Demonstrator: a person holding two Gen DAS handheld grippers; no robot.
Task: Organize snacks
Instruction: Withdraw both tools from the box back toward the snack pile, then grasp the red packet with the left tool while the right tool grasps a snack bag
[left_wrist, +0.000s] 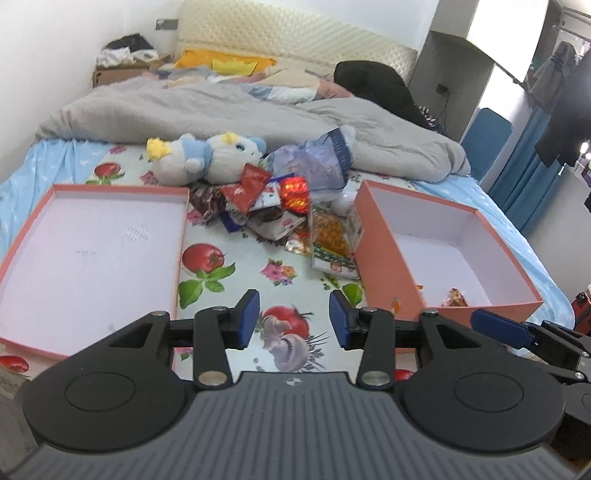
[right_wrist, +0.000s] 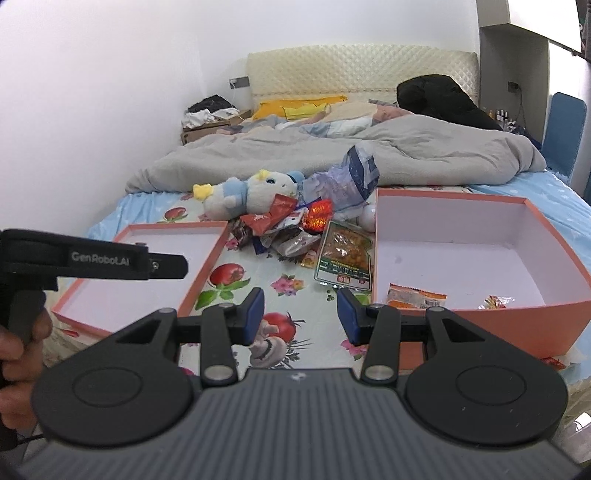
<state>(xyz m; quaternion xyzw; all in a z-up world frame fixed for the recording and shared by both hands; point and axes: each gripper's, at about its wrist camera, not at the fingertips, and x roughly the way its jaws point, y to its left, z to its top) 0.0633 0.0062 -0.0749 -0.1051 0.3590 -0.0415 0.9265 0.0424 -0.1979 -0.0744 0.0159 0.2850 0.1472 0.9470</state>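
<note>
Between the two pink boxes, the snack pile (left_wrist: 273, 206) waits for you — your left gripper (left_wrist: 294, 319) and right gripper (right_wrist: 300, 317) hang empty, jaws apart (ready to pick), while the deep box (right_wrist: 576, 266) already holds two packets.

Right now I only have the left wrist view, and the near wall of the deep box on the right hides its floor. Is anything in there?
Observer: Yes, an orange packet lies on the floor of the deep box, by the near wall.
Operator: I glimpse a small wrapper there. Is it touching the packet?
Observer: No, the wrapper lies apart, to the packet's right.
Operator: Are the right tongs holding anything?
Observer: No, the right tongs are open, with nothing between them.
</note>
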